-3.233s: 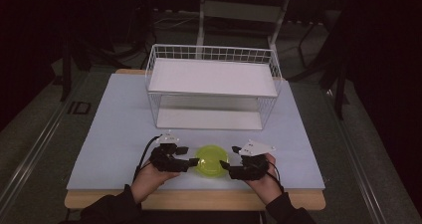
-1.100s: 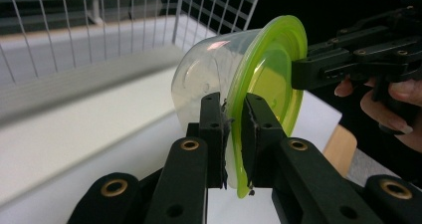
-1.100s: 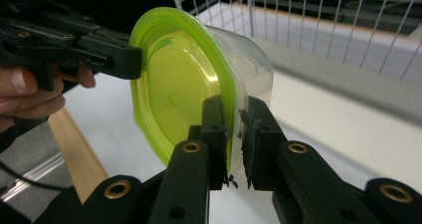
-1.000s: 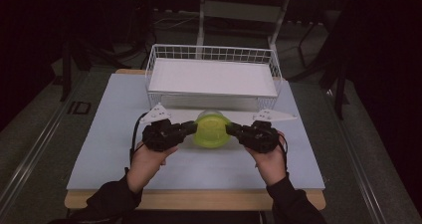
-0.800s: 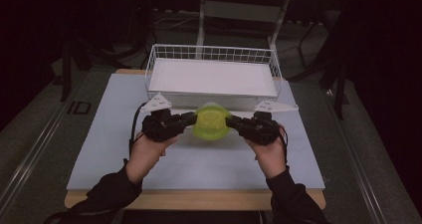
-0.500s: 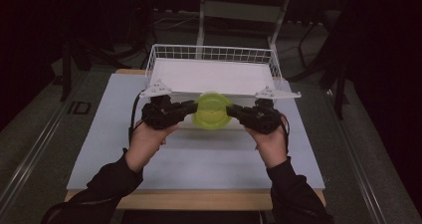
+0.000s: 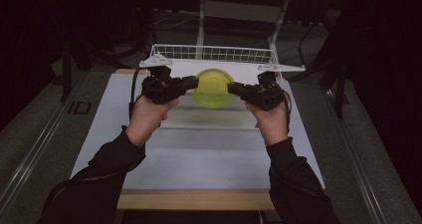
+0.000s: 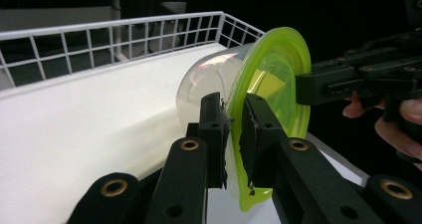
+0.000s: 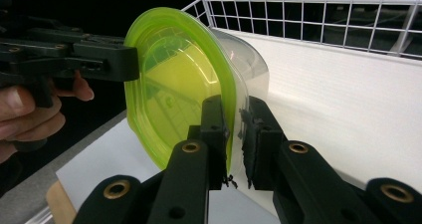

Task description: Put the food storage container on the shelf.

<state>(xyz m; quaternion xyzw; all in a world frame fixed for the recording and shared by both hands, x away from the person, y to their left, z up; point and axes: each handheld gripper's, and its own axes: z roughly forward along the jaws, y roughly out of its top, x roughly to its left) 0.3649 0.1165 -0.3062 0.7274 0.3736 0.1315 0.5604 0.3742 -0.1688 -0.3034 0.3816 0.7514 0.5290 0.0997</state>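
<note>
A clear round container with a yellow-green lid (image 7: 213, 87) is held in the air, tipped on its side so the lid faces back toward the person and the clear body (image 8: 209, 82) points toward the white wire basket (image 7: 214, 54). It hangs at the near edge of the basket, above the basket's white floor (image 8: 99, 114), and touches neither the basket nor the bench (image 7: 209, 154). The left hand-held gripper (image 7: 185, 83) grips it from the left and the right hand-held gripper (image 7: 237, 89) from the right — each is clamped on the lid's rim at opposite sides. In the left gripper view the two black jaws pinch the lid's edge between them, one jaw on the lid's outer face and one on the container side, with the other gripper (image 8: 348, 82) reaching in at the far rim. The right gripper view shows the same in mirror: its jaws are closed on the green rim (image 9: 226, 114), and the left gripper (image 9: 74, 59) bites the far edge, fingers (image 9: 30, 109) wrapped around its handle. In the high view the left hand (image 7: 149, 114) and right hand (image 7: 269, 119) are raised at about the same height, dark sleeves (image 7: 293, 184) coming in from below. The bench carries a pale sheet — the basket stands at its far end, against a dark room.
</note>
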